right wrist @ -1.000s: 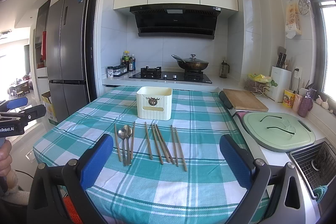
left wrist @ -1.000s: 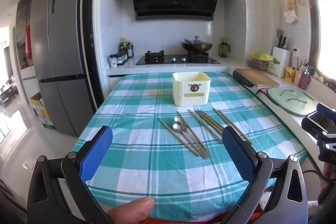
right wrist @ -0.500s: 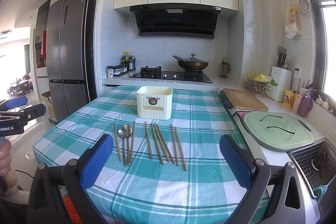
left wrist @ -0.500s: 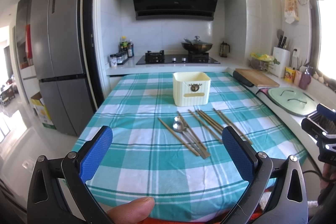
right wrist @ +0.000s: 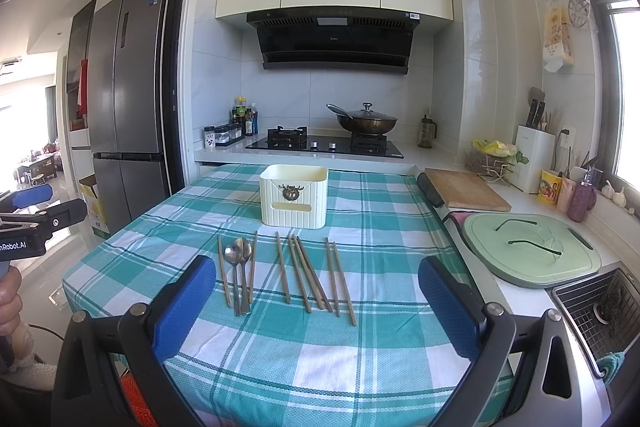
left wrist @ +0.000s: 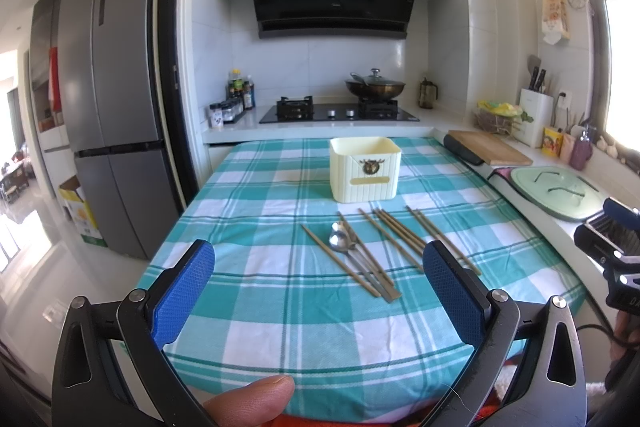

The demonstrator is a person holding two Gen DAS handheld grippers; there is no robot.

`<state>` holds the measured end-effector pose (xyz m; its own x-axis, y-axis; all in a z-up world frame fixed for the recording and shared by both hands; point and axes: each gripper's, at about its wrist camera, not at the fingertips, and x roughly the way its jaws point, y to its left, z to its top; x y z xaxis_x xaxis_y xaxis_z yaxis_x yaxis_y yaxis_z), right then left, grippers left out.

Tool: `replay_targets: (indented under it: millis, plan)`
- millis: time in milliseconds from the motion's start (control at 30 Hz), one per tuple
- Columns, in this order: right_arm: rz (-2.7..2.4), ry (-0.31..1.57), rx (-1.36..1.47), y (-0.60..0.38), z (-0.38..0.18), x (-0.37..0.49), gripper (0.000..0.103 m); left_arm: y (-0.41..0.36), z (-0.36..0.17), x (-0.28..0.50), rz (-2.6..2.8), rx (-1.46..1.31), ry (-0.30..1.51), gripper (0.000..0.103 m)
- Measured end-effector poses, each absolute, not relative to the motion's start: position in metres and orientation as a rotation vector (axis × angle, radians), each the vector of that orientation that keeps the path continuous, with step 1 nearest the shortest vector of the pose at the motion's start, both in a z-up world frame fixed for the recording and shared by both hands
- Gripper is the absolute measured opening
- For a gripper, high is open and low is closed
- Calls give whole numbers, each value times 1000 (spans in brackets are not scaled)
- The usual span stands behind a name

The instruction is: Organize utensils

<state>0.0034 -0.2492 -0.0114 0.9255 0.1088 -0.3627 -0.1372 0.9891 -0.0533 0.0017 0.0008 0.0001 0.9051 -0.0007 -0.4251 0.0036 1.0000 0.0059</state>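
Wooden chopsticks (right wrist: 304, 273) and steel spoons (right wrist: 238, 267) lie unmoved on our checked bench (right wrist: 360, 355) before the cream holder (right wrist: 293, 201) (nothing started); both grippers' (left wrist: 318, 293) (right wrist: 316, 303) fingers stay spread, empty.

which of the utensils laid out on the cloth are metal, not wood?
The two spoons, lying together near the left end of the row. They are shiny silver with rounded bowls; all the others are thin brown wooden chopsticks.

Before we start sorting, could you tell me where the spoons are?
The spoons lie left of centre in the right wrist view, among the leftmost chopsticks, in front of the cream box.
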Motion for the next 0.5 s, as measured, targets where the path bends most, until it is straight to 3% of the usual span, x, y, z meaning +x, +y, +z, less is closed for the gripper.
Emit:
replay_targets:
  millis: [500]
  plan:
    - [128,365,-76,-250,-12,3,103,1,0,1,-2,7,439,103]
